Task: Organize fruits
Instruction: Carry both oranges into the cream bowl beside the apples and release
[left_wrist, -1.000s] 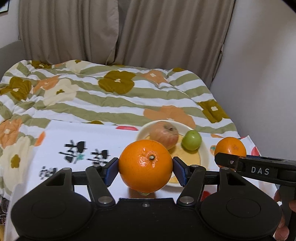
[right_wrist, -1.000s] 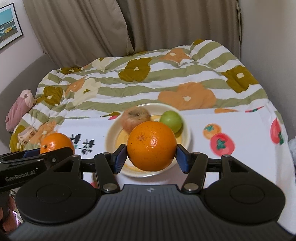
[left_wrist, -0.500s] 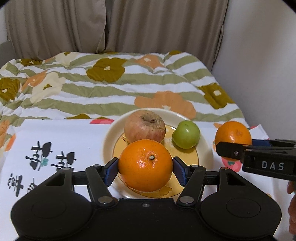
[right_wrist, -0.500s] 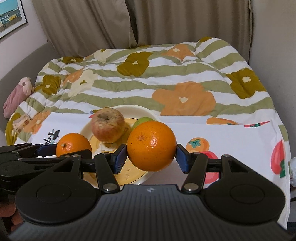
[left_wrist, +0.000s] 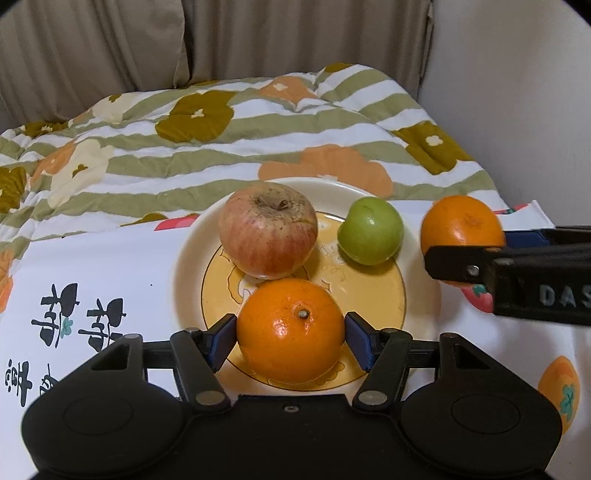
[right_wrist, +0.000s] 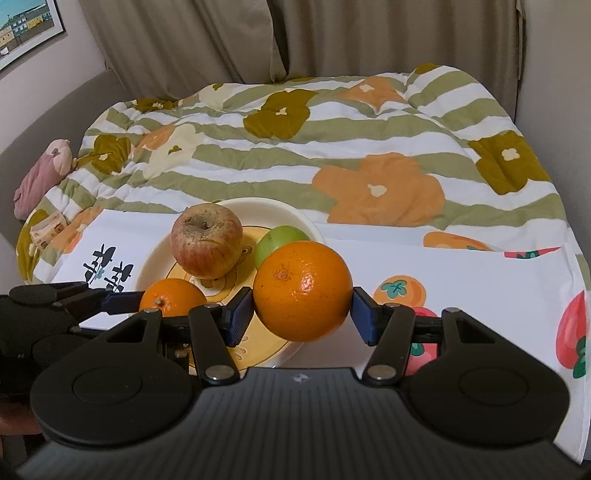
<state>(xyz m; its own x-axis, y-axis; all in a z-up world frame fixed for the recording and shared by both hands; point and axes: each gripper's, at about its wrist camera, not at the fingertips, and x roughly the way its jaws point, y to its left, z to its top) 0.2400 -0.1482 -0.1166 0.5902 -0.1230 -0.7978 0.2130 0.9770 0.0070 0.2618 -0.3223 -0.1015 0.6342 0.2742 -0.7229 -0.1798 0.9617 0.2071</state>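
A cream plate (left_wrist: 192, 258) with a yellow centre holds a red-yellow apple (left_wrist: 267, 229) and a small green fruit (left_wrist: 371, 230). An orange (left_wrist: 290, 328) rests on the plate's near side between the pads of my left gripper (left_wrist: 290, 334). Its jaws are opening, and narrow gaps show on both sides of the orange. My right gripper (right_wrist: 303, 314) is shut on a second orange (right_wrist: 303, 291), which hangs over the plate's right edge (right_wrist: 295, 218). In the left wrist view that orange (left_wrist: 461, 221) appears to the right of the green fruit.
The plate sits on a white cloth (left_wrist: 110, 266) printed with fruits and dark characters, spread over a floral striped quilt (left_wrist: 258, 147). Curtains (left_wrist: 295, 40) hang behind and a wall (left_wrist: 517, 92) runs along the right. A pink soft toy (right_wrist: 40, 177) lies at the far left.
Both grippers came forward and down over the plate. The left orange went from held in the air to resting on the plate, with the left pads spreading off it. The right grip is unchanged.
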